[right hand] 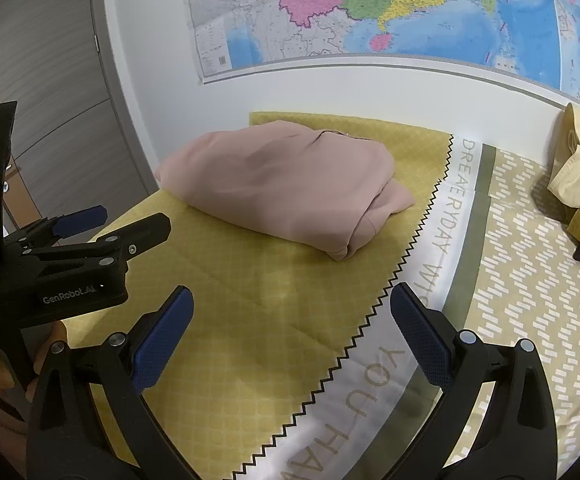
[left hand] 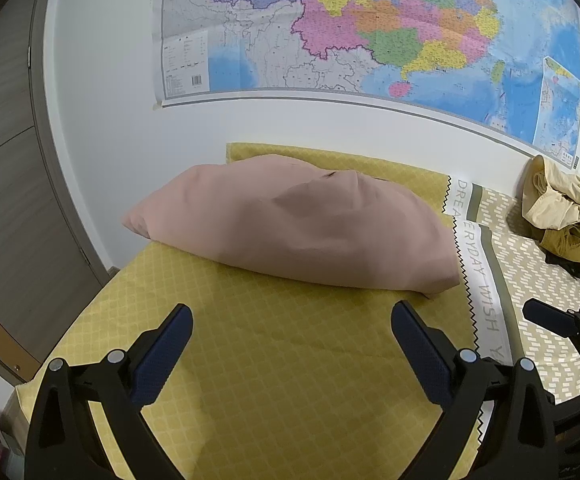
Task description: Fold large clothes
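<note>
A pink garment (left hand: 290, 224) lies folded into a thick bundle on the yellow part of the bed cover (left hand: 282, 360), near the wall. It also shows in the right wrist view (right hand: 286, 184). My left gripper (left hand: 291, 328) is open and empty, held above the cover in front of the bundle. My right gripper (right hand: 291, 312) is open and empty, to the right of the left one, above the cover's zigzag seam. The left gripper also shows at the left edge of the right wrist view (right hand: 90, 228).
A heap of cream, mustard and dark clothes (left hand: 565, 216) lies at the bed's far right by the wall. A large map (left hand: 369, 28) hangs on the white wall. A grey door (left hand: 10, 184) stands to the left. A lettered white band (right hand: 429, 264) crosses the cover.
</note>
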A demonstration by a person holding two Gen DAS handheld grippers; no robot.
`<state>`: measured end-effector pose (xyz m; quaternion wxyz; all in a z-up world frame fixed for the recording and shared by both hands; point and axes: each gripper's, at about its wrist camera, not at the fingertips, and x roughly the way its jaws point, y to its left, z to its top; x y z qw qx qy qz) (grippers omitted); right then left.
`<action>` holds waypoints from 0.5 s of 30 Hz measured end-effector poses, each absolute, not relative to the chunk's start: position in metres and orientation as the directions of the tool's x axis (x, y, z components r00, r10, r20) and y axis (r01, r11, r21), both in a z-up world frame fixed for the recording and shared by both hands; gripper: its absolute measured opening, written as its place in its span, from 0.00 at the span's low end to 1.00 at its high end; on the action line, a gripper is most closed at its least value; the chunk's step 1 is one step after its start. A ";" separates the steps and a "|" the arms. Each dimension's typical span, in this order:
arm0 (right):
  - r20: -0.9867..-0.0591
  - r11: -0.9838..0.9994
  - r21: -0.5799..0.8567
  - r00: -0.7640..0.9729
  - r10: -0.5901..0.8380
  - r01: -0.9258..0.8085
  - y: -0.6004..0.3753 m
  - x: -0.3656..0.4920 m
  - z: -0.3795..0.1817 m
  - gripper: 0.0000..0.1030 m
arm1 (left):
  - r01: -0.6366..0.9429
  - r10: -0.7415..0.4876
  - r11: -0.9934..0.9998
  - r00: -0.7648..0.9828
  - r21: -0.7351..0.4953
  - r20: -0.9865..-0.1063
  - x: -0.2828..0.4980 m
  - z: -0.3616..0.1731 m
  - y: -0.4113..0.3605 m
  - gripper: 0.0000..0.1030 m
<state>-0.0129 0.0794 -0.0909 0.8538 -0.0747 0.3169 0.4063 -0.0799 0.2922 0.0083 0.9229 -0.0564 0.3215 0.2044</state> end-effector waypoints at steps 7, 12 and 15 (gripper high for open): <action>-0.604 0.662 0.130 0.471 0.643 -0.738 0.080 -0.013 -0.091 0.95 | -0.417 0.343 0.909 0.708 0.027 -0.618 -0.081 0.008 0.292 0.93; -0.602 0.663 0.131 0.473 0.644 -0.737 0.079 -0.014 -0.091 0.95 | -0.416 0.344 0.909 0.707 0.029 -0.618 -0.081 0.007 0.292 0.93; -0.602 0.664 0.136 0.472 0.645 -0.735 0.079 -0.015 -0.091 0.95 | -0.414 0.340 0.910 0.707 0.027 -0.620 -0.080 0.006 0.292 0.93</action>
